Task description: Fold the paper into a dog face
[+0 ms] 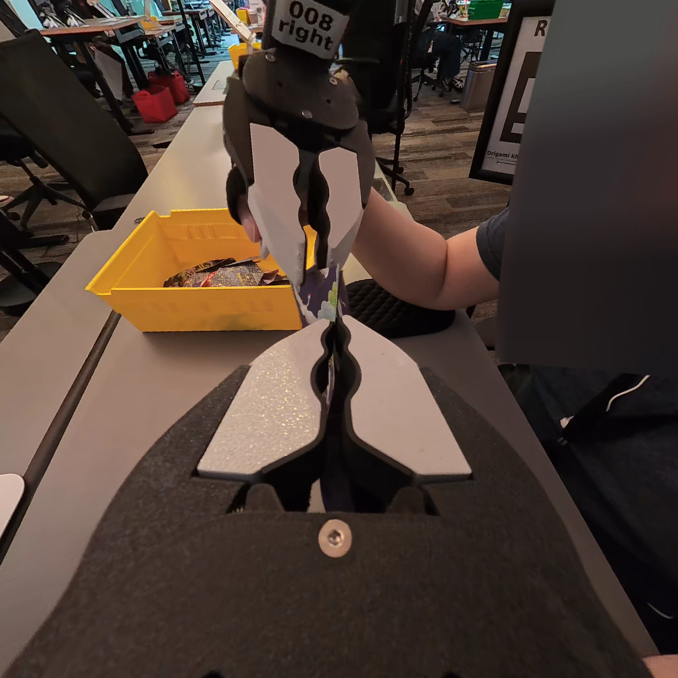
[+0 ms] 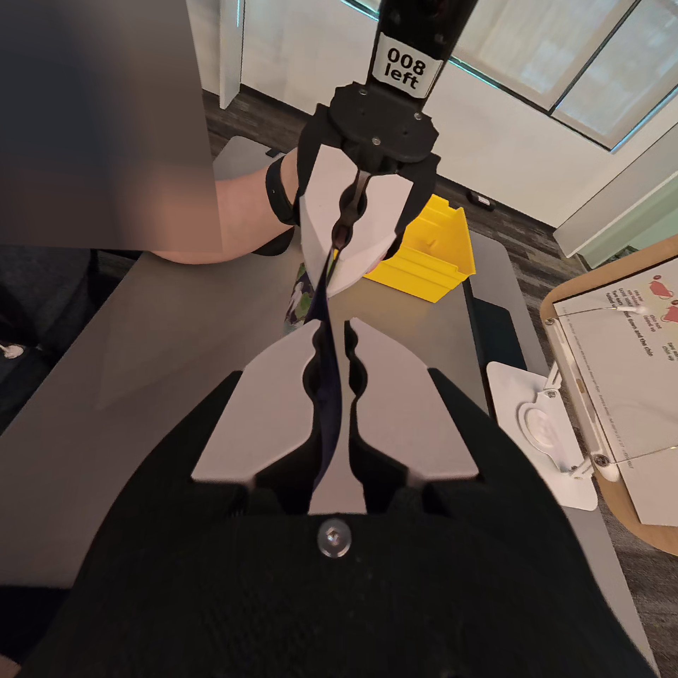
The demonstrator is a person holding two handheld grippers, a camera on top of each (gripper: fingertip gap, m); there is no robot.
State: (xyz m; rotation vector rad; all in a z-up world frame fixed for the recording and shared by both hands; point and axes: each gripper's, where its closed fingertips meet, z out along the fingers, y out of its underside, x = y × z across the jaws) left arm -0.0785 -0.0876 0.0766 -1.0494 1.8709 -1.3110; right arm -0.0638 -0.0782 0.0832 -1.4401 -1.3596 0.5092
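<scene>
A dark blue patterned paper (image 1: pixel 323 297) hangs edge-on in the air between the two grippers, above the grey table (image 1: pixel 146 385). My left gripper (image 1: pixel 335 324) is shut on one end of it. In the right wrist view the left gripper (image 2: pixel 335 257) also pinches the paper (image 2: pixel 330 385). My right gripper (image 2: pixel 334 323) faces it, and its jaws stand slightly apart with the paper running between them. In the left wrist view the right gripper (image 1: pixel 317 271) comes down from above with a gap between its fingers.
A yellow bin (image 1: pixel 205 304) holding several folded patterned papers (image 1: pixel 227 273) stands on the table just behind the grippers. A black padded mat (image 1: pixel 396 308) lies to the right under a person's forearm (image 1: pixel 422 257). An instruction board (image 2: pixel 623 367) on a white stand (image 2: pixel 532 422) is at the right. Less than 4 cm separates the two grippers' tips.
</scene>
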